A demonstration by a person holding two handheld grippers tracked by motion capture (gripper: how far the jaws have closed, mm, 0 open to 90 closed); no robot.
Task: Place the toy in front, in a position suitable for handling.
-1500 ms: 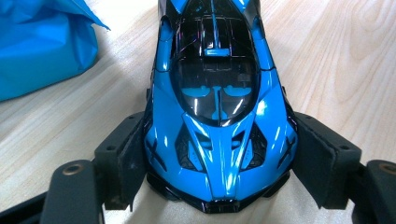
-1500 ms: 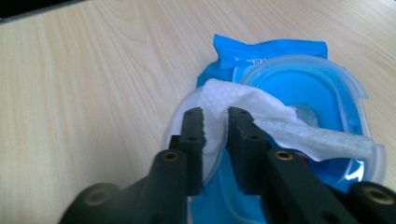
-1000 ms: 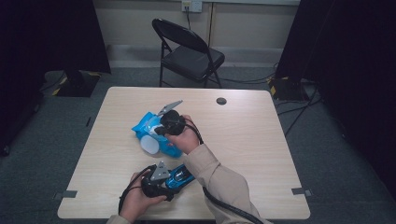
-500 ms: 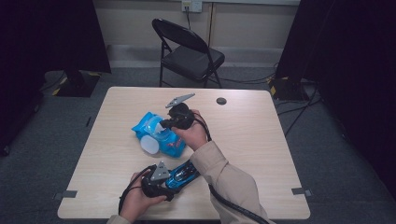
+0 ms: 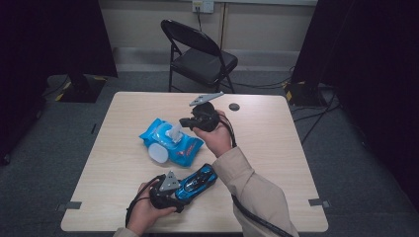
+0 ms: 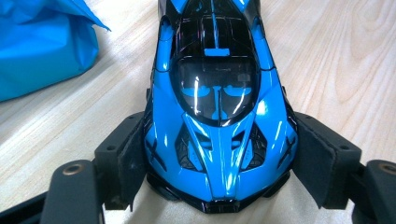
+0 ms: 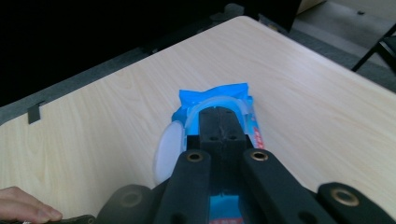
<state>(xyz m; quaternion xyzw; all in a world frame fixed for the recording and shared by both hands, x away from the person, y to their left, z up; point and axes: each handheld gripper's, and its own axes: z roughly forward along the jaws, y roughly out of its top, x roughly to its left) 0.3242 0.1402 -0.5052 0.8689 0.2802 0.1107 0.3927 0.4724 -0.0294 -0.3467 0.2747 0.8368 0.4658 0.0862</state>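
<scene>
A pale wood-grain table (image 5: 276, 163) stands on grey carpet, with a black folding chair (image 5: 200, 57) behind its far edge and dark curtains to both sides. A small black round disc (image 5: 234, 106) lies on the far part of the tabletop.

The left gripper (image 5: 170, 193) sits at the near edge, and its jaws are clamped on a glossy blue and black toy sports car (image 6: 217, 107). In the left gripper view the black padded jaws press against both flanks of the car at its nearer end, while the rest of its body runs away from them along the tabletop.

The right gripper (image 5: 189, 121) is held above the middle of the table with its jaws closed together. In the high view a small white sheet (image 5: 174, 132) reaches from the jaw tips down toward a soft blue plastic wipes pack (image 5: 185, 144) lying just below and ahead of them; whether the tips actually pinch the sheet I cannot tell. The pack's round white flip lid (image 5: 159, 153) stands open at its side. In the right gripper view the shut jaws point straight over the pack's oval opening (image 7: 217, 105), the lid lying to their left.
</scene>
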